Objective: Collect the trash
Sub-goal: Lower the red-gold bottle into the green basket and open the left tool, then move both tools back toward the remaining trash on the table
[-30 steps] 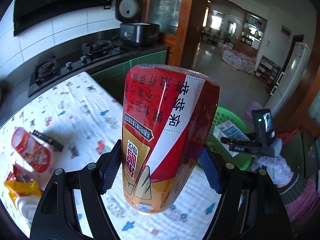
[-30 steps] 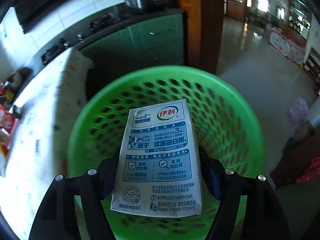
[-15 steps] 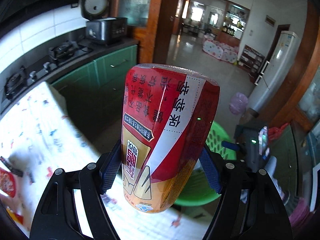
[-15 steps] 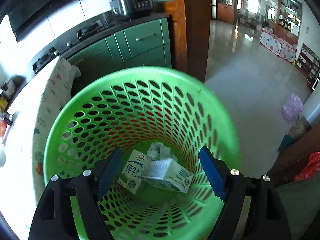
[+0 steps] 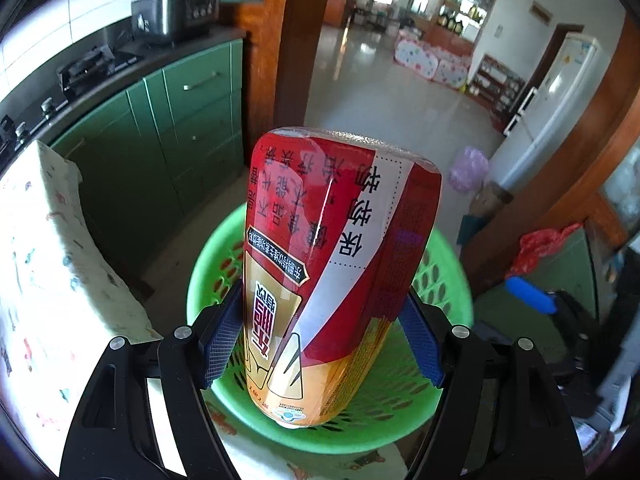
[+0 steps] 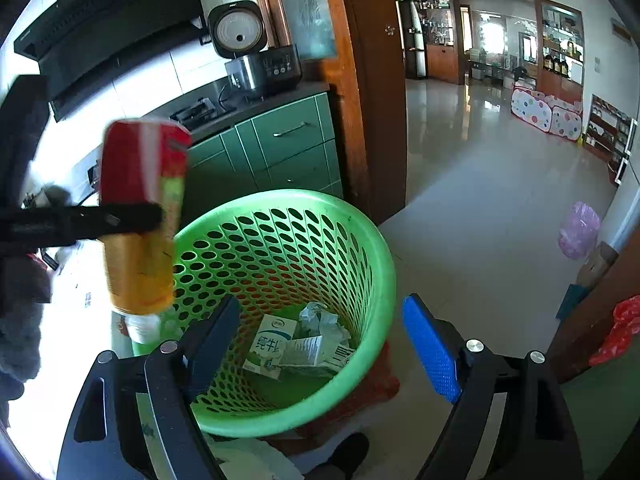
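Left wrist view: left gripper (image 5: 320, 344) jaws clamp the red bottle (image 5: 336, 264) above the green basket (image 6: 376, 280)'s near rim. Release too early and it could clip that rim, bouncing out. Right gripper (image 6: 320, 344) jaws gape, empty, over the basket.

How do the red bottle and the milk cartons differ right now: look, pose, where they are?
The red bottle is red, gold and rounded; the milk cartons are white-green and boxy.
The red bottle is clamped in the left gripper, held above the green basket; the milk cartons lie loose on its floor.
The red bottle is cap-down; the milk cartons lie tipped over.
The right gripper holds neither.
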Motion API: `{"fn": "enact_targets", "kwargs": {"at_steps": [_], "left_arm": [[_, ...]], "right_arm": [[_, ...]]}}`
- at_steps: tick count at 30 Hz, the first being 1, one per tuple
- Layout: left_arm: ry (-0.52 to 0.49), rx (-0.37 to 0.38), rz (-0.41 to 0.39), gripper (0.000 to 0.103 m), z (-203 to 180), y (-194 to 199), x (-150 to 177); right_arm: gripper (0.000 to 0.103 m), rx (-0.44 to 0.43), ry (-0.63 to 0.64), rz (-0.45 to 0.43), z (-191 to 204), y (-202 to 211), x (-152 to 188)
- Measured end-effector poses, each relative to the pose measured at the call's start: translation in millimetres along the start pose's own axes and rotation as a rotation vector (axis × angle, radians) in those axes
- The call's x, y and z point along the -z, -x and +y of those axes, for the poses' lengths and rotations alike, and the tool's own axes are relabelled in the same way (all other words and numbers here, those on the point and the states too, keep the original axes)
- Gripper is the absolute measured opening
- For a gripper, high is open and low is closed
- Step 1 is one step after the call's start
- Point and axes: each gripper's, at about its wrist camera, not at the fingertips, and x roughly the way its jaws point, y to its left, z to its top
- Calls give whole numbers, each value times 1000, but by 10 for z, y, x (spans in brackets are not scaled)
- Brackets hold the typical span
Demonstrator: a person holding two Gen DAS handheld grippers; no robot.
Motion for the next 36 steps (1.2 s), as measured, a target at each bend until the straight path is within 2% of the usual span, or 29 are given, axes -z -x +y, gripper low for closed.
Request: {"fn": "enact_targets", "kwargs": {"at_steps": [6,10,16,21,27,33,36], "left_arm": [[8,-4,81,74,19,-246,44],[4,-3,92,77,32,-268,88],[-9,-23,61,78,39,-52,179],[1,-51,-3,78,177,357,292],[35,-90,-84,78,364,919,516],[105,-167,-160,78,710,1488,877],[137,-246,-192,78,903,1746,1080]], "right_arm": [[81,-4,-32,8,-96,-7,85],[81,-12,-37,12,-78,-4,103],[83,-31,-5,-9,67,94,86],[83,-55,-5,-36,194,218,81],[83,-80,43,-67,528,385,26],[85,-136,107,-79,940,488,18],[86,-175,147,-87,1223,552,34]]}}
